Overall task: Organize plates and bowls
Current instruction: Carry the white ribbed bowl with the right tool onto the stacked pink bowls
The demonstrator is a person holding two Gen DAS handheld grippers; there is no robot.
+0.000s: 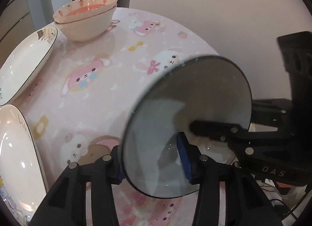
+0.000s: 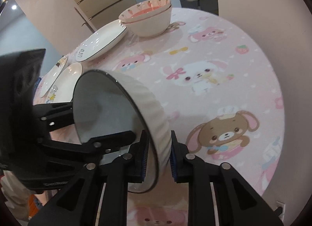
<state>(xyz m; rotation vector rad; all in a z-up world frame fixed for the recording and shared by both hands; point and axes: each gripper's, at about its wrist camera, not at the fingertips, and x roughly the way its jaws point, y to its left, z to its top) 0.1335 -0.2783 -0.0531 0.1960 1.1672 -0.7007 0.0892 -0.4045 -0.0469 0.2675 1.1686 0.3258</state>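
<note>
Gripping one tilted grey-lined ribbed bowl [image 2: 156, 120] by opposite rim edges above the tabletop [image 2: 224, 54], both grippers' fingers clench it, stacked strawberry bowls [image 1: 87, 21] empty at eleven o'clock.

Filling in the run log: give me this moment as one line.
left claw: shut on grey bowl rim | right claw: shut on same rim | bowl: tilted, lifted over table | stacked bowls: far edge

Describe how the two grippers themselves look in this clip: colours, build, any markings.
Both are matte black, angular printed frames with cut-out slots and round silver magnets or bolt heads. The left gripper and right gripper each carry ribbed blue finger pads. White lettering reading "DAS" shows on the right gripper's body.
</note>
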